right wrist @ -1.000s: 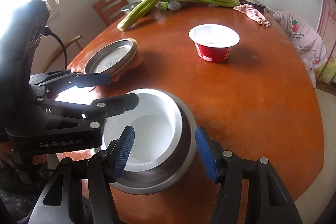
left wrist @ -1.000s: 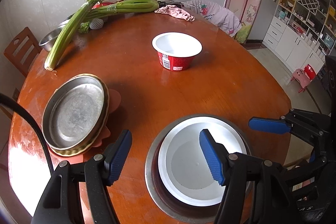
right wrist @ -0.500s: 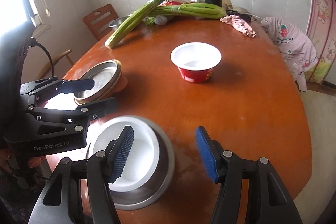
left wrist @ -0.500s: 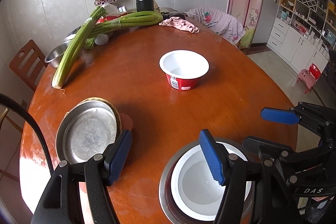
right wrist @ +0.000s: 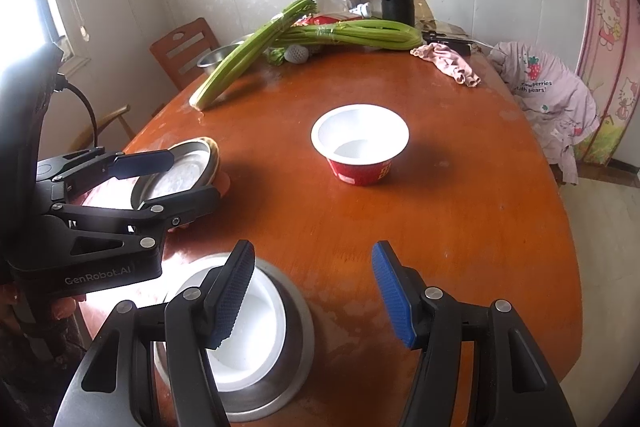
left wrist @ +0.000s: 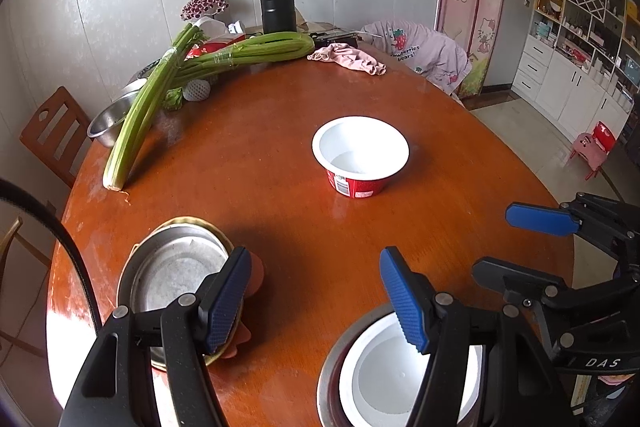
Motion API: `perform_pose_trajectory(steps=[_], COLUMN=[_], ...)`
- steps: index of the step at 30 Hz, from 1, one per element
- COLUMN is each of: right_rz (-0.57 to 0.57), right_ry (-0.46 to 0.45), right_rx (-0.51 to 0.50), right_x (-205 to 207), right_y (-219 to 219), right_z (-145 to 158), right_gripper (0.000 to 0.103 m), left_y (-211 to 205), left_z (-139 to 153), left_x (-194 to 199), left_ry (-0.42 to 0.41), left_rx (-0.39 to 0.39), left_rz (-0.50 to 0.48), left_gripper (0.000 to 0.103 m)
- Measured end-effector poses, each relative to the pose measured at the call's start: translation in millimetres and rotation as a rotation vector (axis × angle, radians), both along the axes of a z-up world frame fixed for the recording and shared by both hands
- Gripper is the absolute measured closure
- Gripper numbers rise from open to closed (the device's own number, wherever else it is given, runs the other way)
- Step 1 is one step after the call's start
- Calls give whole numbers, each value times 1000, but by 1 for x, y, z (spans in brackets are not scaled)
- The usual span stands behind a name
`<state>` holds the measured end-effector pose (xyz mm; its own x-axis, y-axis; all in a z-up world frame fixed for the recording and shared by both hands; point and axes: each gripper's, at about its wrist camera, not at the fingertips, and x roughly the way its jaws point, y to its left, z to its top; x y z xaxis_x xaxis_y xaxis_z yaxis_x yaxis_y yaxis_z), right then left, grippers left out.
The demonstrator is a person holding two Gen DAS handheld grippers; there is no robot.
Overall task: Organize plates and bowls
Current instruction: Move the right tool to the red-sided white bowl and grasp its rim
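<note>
A red bowl with a white inside (left wrist: 360, 157) (right wrist: 360, 143) stands alone mid-table. A white bowl (left wrist: 384, 383) (right wrist: 256, 331) sits nested in a steel bowl (left wrist: 330, 379) (right wrist: 296, 343) at the near edge. A steel plate (left wrist: 176, 275) (right wrist: 180, 175) tops a stack of plates at the left. My left gripper (left wrist: 316, 295) is open and empty above the table between the plate stack and the nested bowls. My right gripper (right wrist: 312, 295) is open and empty, just right of the nested bowls.
Long celery stalks (left wrist: 168, 87), a steel basin (left wrist: 108, 123), a black flask (left wrist: 276, 3) and a pink cloth (left wrist: 348, 59) lie at the table's far side. A wooden chair (left wrist: 52, 135) stands at the left. A clothes-draped chair (right wrist: 548, 95) stands at the right.
Both grippers have pulled back and risen from the nested bowls, which now sit lower in both views. Both stay open and empty.
</note>
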<state>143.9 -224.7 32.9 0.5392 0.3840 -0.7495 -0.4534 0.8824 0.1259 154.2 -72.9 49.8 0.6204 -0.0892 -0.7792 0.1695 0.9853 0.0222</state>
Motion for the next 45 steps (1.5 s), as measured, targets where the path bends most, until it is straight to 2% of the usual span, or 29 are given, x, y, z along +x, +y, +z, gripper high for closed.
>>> perform_pose_trajectory(steps=[25,30,36,45], right_rz=[-35,-45,-64,-102], right_ry=[-37,-39,-17,48], right_rx=[3,1,-8,-30], right_x=[54,68,90,130], right_y=[-5,-6,-7,-10], right_z=[13,12,3,-26], right_gripper=[39,36,35,35], left_y=[0,-2,-3,0], left_z=[0,-4,-16,-33], left_x=[55,71,91,111], left_ry=[18,30,56,94], left_rx=[16,29,36,-2], left_rz=[28,29,40,53], left_gripper=[37,36,37,36])
